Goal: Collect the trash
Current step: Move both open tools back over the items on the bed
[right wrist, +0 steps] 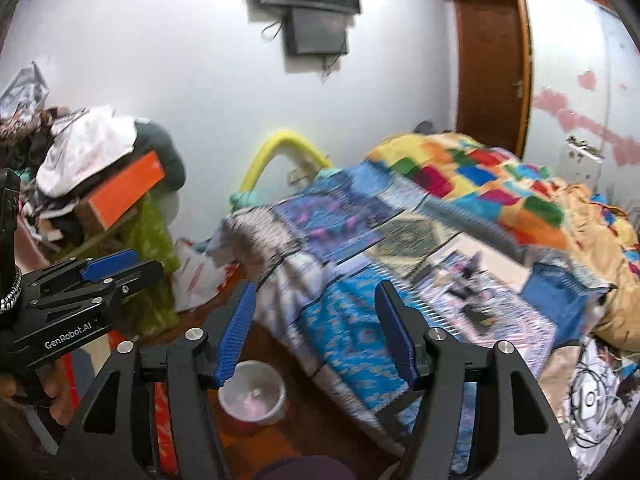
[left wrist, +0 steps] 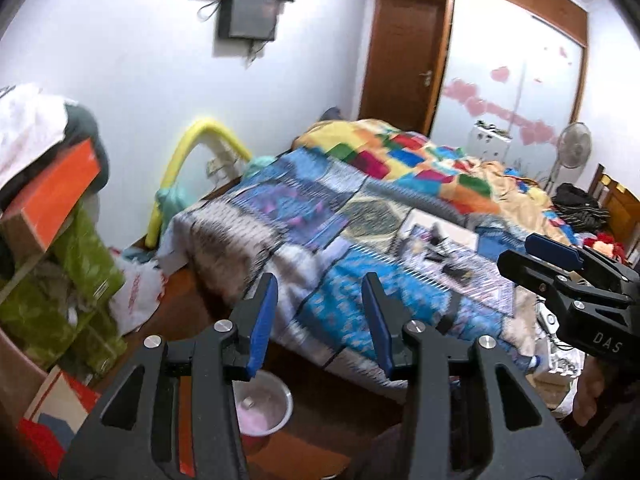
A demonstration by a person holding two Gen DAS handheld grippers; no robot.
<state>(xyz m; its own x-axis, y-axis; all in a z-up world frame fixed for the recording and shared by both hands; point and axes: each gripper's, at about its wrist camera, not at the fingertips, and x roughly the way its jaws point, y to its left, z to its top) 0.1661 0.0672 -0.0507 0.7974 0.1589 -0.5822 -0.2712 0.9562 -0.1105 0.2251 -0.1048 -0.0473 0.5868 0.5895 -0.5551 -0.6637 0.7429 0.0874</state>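
My left gripper (left wrist: pixel 320 292) is open and empty, held above the near corner of a bed (left wrist: pixel 340 240) with a patterned blue cover. My right gripper (right wrist: pixel 316 304) is open and empty too, over the same corner. Small dark scraps (left wrist: pixel 444 256) lie on the cover near a white sheet of paper (left wrist: pixel 444 228); they also show in the right wrist view (right wrist: pixel 468 280). A round bin with a pink liner (left wrist: pixel 262 404) stands on the floor below the grippers, also in the right wrist view (right wrist: pixel 254 396). Both views are blurred.
A cluttered stack with an orange box (left wrist: pixel 52 200) and green bags (left wrist: pixel 80 280) stands at the left. A white plastic bag (left wrist: pixel 136 296) lies on the floor beside it. A colourful quilt (left wrist: pixel 400 156) covers the far bed. Cables and a fan (left wrist: pixel 574 148) are at the right.
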